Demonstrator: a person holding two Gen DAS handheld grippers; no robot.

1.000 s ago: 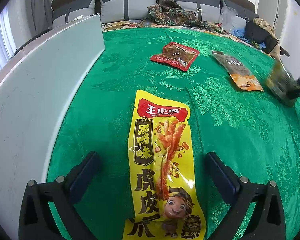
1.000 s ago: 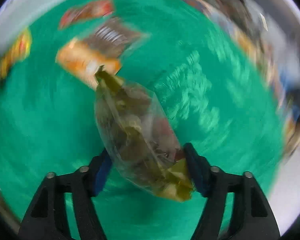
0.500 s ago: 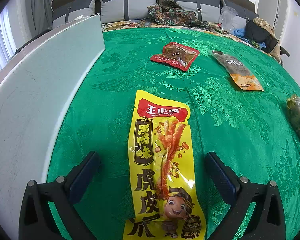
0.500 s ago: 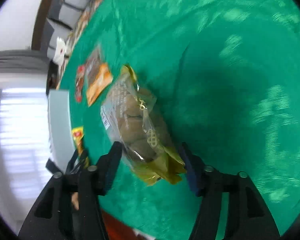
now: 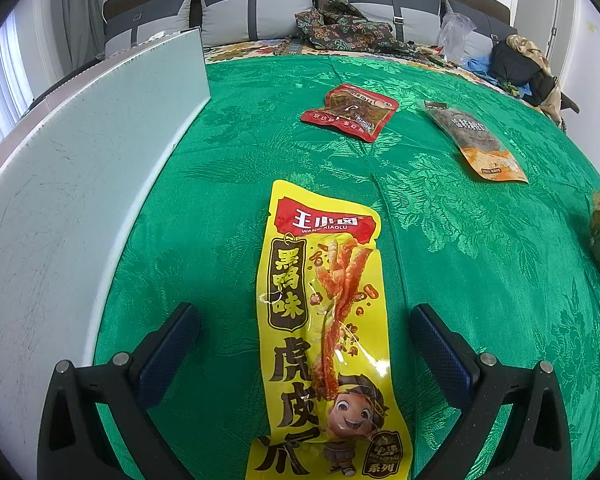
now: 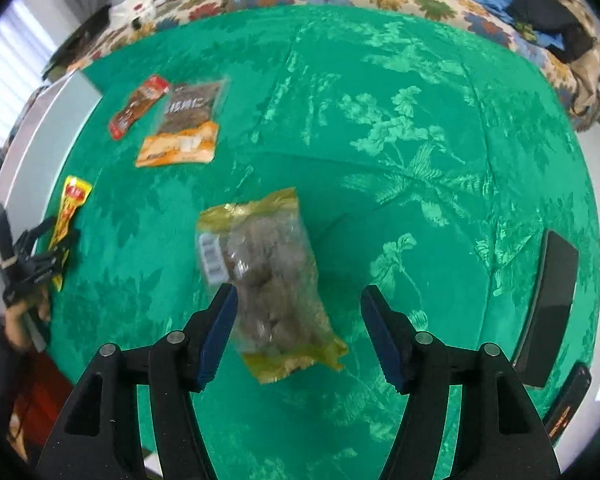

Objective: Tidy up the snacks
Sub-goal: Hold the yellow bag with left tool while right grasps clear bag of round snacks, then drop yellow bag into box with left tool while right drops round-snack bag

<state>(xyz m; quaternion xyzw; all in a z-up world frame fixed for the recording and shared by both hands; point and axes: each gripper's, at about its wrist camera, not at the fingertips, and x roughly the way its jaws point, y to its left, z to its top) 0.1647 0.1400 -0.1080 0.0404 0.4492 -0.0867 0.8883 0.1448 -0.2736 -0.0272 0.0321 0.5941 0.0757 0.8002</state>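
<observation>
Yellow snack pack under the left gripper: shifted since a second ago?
No. The yellow snack pack lies on the same spot between the open left gripper fingers, same gap to the white board.

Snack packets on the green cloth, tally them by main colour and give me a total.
Yellow, long flat printed packet: 1
Red, small flat foil packet: 1
Orange-and-clear flat pouch: 1
Clear bag with gold ends, brown lumps inside: 1
Total: 4

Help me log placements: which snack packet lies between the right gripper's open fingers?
The clear packet with gold ends, holding brownish pieces. It lies on the green cloth between the right gripper; the yellow, red and orange packets lie farther off.
</observation>
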